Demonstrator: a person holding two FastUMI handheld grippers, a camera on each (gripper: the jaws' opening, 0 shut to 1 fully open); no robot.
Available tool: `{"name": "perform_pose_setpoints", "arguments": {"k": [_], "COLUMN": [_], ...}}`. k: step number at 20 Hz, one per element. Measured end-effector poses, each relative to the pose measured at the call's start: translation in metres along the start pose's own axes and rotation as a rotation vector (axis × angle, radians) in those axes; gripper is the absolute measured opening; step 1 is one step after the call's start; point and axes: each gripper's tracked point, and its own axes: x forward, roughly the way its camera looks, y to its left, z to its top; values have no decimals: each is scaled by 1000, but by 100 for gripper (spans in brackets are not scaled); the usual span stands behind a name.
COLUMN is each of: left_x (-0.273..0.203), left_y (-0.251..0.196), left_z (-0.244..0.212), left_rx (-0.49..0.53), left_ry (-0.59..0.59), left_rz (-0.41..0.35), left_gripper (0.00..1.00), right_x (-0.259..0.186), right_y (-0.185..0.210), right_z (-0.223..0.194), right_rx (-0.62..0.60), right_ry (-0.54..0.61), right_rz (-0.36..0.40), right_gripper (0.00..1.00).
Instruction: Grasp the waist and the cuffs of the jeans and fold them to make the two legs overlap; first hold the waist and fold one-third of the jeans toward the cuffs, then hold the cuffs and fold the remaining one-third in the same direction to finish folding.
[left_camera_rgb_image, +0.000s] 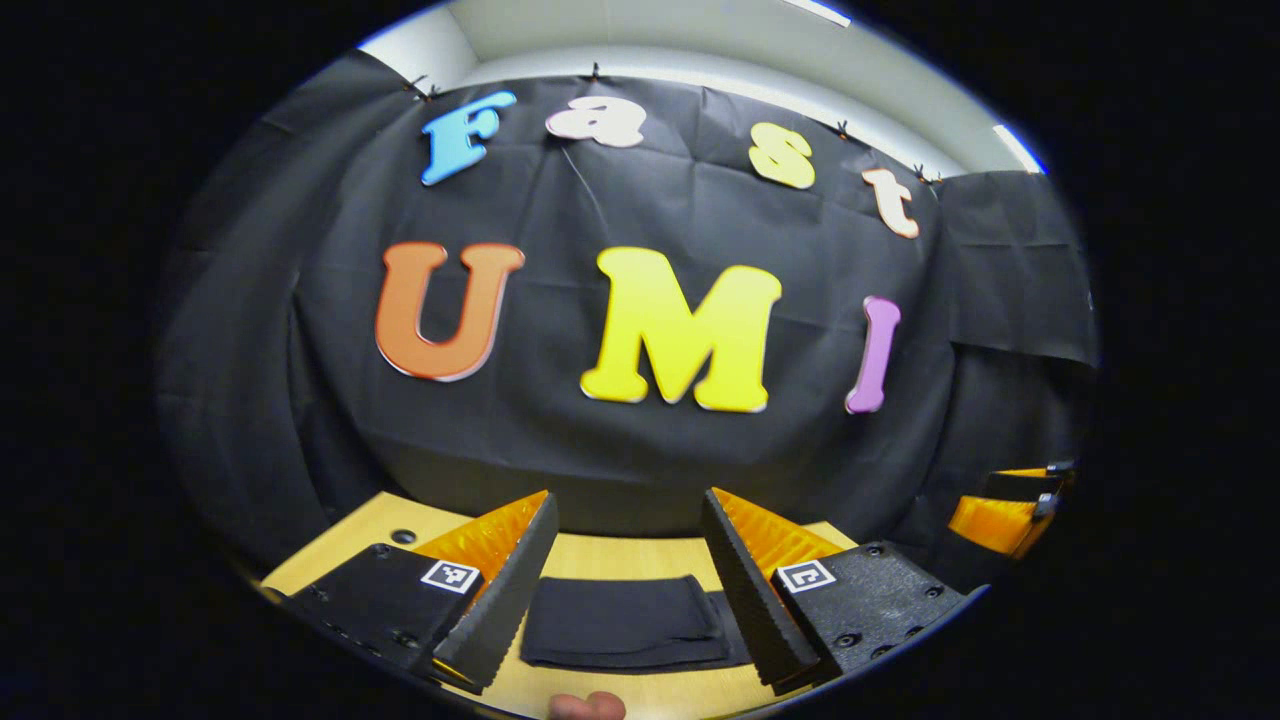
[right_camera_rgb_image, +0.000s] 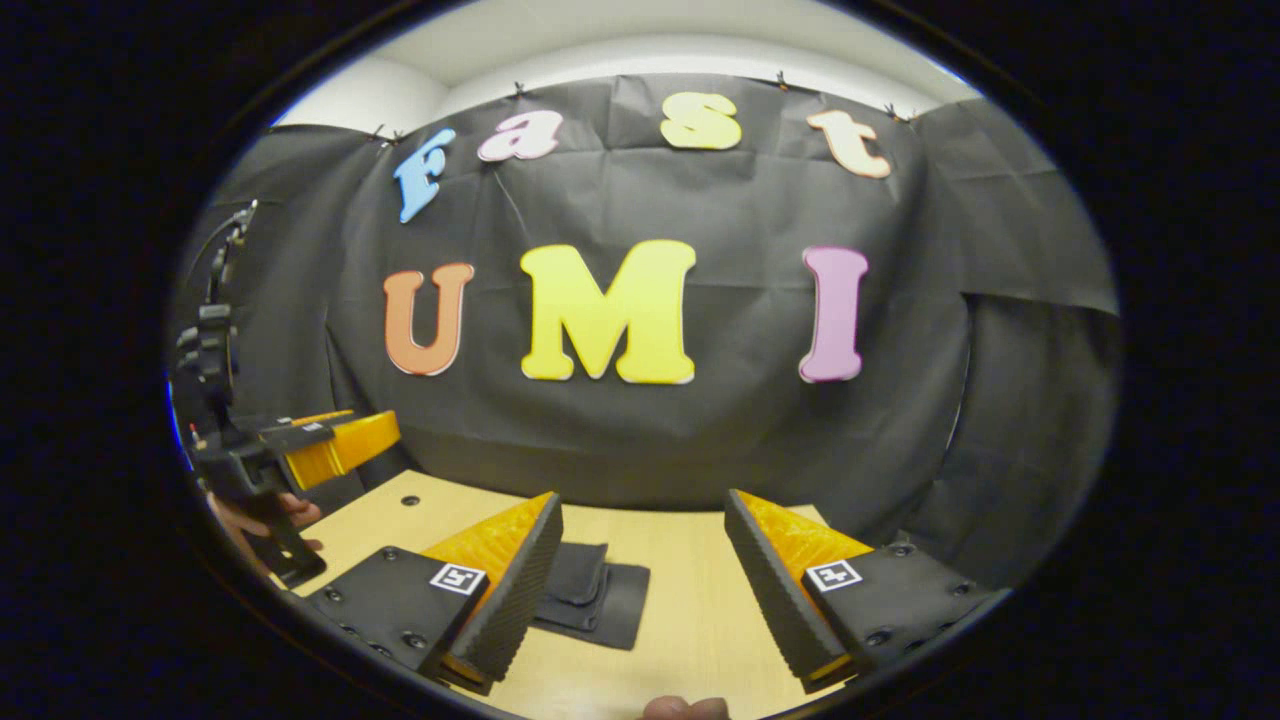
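The jeans (left_camera_rgb_image: 625, 622) lie on the wooden table (left_camera_rgb_image: 610, 556) as a small dark folded stack. In the left gripper view they rest flat just beyond and between the fingers of my left gripper (left_camera_rgb_image: 628, 590), which is open, raised above them and holds nothing. In the right gripper view the folded jeans (right_camera_rgb_image: 592, 592) lie left of centre, partly behind the left finger. My right gripper (right_camera_rgb_image: 642, 585) is open too, with bare table (right_camera_rgb_image: 690, 590) between its fingers. The left gripper (right_camera_rgb_image: 330, 445) also appears at the far left of that view, held by a hand (right_camera_rgb_image: 262, 520).
The black cloth wall rises close behind the table's far edge. A small round hole (right_camera_rgb_image: 408, 499) marks the tabletop near its far left corner. The right gripper (left_camera_rgb_image: 1005, 510) shows at the right edge of the left gripper view. A fingertip (left_camera_rgb_image: 588, 706) peeks in at the bottom.
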Motion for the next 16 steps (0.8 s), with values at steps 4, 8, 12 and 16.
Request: {"name": "perform_pose_setpoints", "arguments": {"k": [4,8,12,16], "left_x": [-35,-62,-61,-82], "left_y": [21,31,34,47], "left_z": [45,54,46,41], "left_rx": [31,45,34,48], "left_ry": [-74,-91,-67,-61], "left_rz": [61,100,129,151], "left_gripper": [93,84,93,84], "right_x": [-4,-12,-18,-18], "right_y": [34,43,41,51], "right_z": [34,41,49,46], "right_rx": [-42,-1,25,6], "right_ry": [-104,-104,-131,-129], "right_rz": [7,7,-39,-19], "right_gripper": [96,97,96,96]}}
